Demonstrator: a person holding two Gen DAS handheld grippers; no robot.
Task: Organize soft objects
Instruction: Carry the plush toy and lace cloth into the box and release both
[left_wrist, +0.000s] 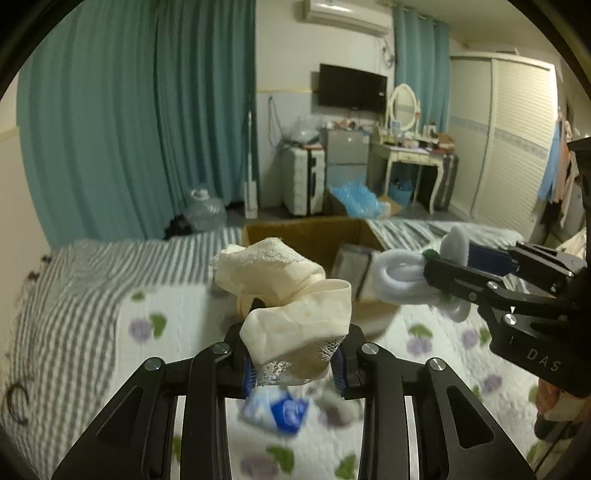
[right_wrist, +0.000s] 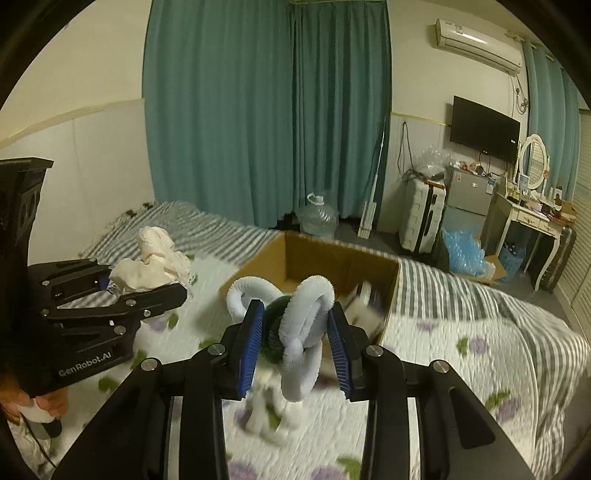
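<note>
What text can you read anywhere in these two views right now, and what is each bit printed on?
"DAS": on the black body of the right tongs, seen from the left wrist view; the word may run on out of sight.
"GenRobot.AI": on the black body of the left tongs, seen from the right wrist view.
Stickers on the small grey fridge: too small to read.
Blue packet on the quilt: blurred, unreadable.

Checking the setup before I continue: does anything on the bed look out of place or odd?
Nothing looks damaged. Some small things lie loose on the floral quilt outside the cardboard box: a blurred blue-and-white packet and white fuzzy pieces.
</note>
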